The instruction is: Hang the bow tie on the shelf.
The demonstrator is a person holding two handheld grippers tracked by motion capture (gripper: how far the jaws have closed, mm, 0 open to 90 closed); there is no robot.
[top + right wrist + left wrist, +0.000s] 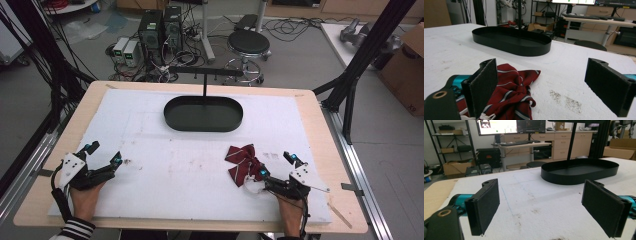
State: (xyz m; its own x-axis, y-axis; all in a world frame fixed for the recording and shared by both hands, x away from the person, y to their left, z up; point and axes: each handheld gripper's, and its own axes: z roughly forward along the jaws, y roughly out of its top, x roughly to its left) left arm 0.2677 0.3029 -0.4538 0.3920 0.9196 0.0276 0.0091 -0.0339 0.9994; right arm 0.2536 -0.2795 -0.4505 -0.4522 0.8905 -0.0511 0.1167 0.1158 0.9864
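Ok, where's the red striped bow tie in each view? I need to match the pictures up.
High view: the bow tie lies right of centre on the white mat, beside the right gripper.
Left gripper view: not in it.
Right gripper view: bow tie at lower left, partly behind the left-hand jaw.
Shared landmark: the black oval tray.

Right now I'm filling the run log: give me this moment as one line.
left gripper: open, holding nothing | right gripper: open, beside red striped bow tie | black tray: empty
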